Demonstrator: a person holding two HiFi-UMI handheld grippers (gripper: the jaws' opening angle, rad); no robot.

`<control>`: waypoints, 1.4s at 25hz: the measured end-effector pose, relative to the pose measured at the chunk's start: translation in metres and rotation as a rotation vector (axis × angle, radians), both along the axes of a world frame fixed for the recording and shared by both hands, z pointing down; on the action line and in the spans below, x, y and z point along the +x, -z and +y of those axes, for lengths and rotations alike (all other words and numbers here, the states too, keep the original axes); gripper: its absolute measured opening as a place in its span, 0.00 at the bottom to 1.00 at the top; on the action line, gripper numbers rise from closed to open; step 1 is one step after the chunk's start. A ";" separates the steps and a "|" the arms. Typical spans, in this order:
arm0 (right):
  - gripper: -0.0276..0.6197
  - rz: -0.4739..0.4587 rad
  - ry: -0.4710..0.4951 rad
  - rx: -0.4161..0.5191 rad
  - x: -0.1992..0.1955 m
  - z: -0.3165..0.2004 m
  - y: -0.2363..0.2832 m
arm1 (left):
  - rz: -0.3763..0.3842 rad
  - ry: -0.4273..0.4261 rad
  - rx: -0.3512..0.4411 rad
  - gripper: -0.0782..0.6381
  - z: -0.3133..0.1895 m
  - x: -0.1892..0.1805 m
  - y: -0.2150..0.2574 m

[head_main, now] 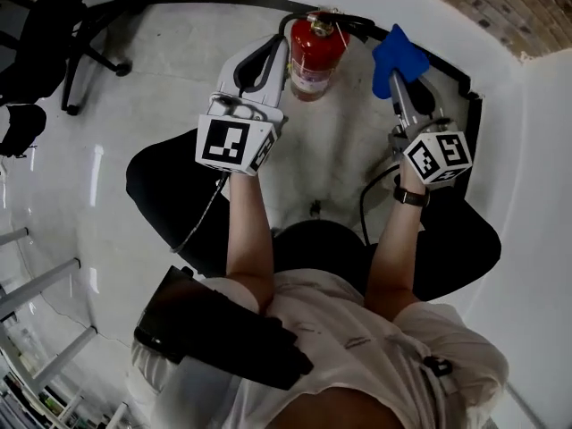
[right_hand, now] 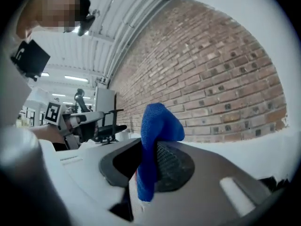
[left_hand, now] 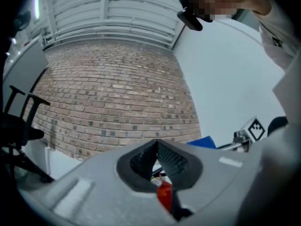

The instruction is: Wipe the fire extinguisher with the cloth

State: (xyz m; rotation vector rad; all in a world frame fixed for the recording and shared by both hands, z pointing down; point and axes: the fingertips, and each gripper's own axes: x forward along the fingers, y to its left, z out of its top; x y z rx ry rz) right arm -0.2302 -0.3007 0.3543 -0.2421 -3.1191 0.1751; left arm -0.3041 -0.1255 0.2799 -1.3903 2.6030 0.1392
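A small red fire extinguisher with a black hose hangs at the top centre of the head view, held at its upper end by my left gripper. In the left gripper view the jaws meet in a narrow V, and the gauge and red body of the extinguisher show just below them. My right gripper is shut on a bunched blue cloth, which sits a short way right of the extinguisher and apart from it. The cloth sticks up between the right jaws.
A brick wall stands ahead at the right. A black office chair is at the far left. A black mat and a black cable lie on the white floor below my arms. A dark flat device hangs at the person's chest.
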 end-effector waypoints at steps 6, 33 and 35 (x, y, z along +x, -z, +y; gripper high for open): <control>0.15 -0.017 -0.066 0.167 0.084 0.102 0.014 | -0.049 -0.066 -0.031 0.11 0.034 0.105 0.003; 0.15 -0.014 -0.310 0.147 0.260 0.164 0.060 | -0.062 -0.151 0.007 0.11 0.087 0.273 0.037; 0.15 -0.010 -0.308 0.145 0.260 0.167 0.058 | -0.068 -0.142 -0.001 0.11 0.091 0.272 0.034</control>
